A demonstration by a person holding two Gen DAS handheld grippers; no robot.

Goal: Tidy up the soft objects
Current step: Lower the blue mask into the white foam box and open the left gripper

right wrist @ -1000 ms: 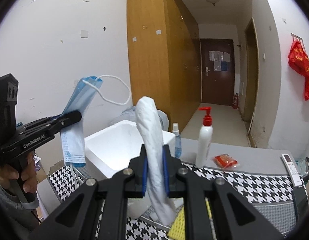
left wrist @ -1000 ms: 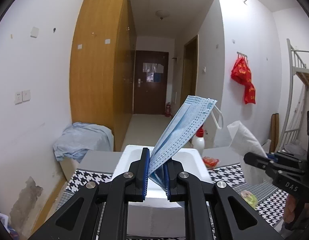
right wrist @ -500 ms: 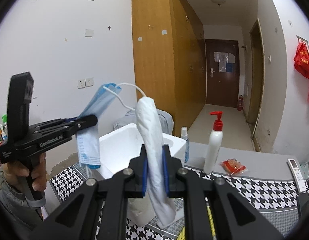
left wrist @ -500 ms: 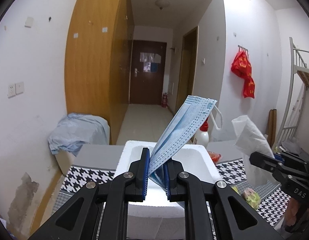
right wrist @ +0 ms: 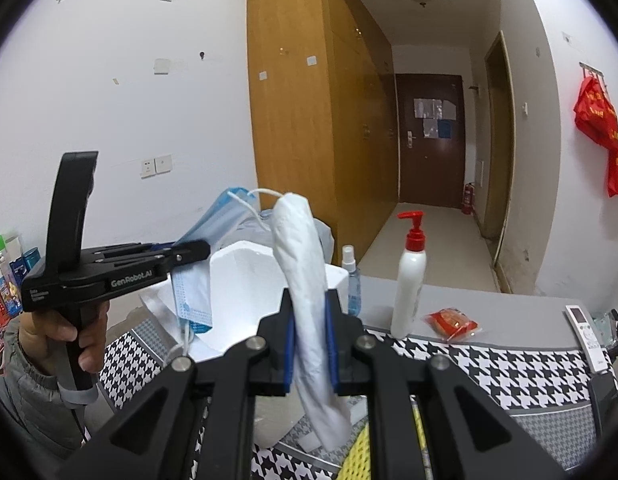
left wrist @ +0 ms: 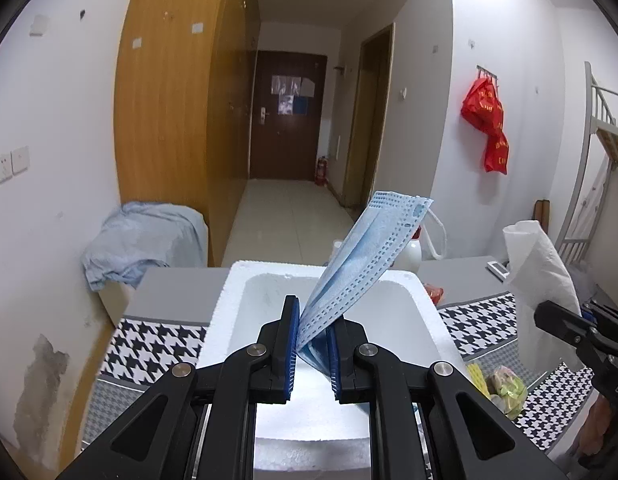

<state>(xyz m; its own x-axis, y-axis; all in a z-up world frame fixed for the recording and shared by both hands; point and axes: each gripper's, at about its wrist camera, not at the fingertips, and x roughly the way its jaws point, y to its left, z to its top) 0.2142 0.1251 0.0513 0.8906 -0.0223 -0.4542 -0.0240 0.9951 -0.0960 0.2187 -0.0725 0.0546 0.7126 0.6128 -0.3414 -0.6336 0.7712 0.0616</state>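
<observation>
A blue pleated face mask (left wrist: 361,268) stands up from my left gripper (left wrist: 312,340), which is shut on its lower edge, above the white foam box (left wrist: 423,312). From the right wrist the same mask (right wrist: 193,292) hangs at the left gripper (right wrist: 189,250) over the foam box (right wrist: 241,276). My right gripper (right wrist: 309,336) is shut on a folded white paper towel (right wrist: 305,264) that sticks up and droops below the pads. In the left wrist view the towel (left wrist: 541,264) and the right gripper (left wrist: 549,316) show at the right.
A houndstooth cloth (right wrist: 489,368) covers the table. On it stand a white pump bottle (right wrist: 409,288), a small spray bottle (right wrist: 351,280), a red packet (right wrist: 449,322) and a remote (right wrist: 585,336). A yellow item (right wrist: 357,452) lies near the front. A hand (right wrist: 69,336) holds the left gripper.
The left gripper with the mask has moved closer to the foam box and tilted down a little. The right gripper and towel have kept still.
</observation>
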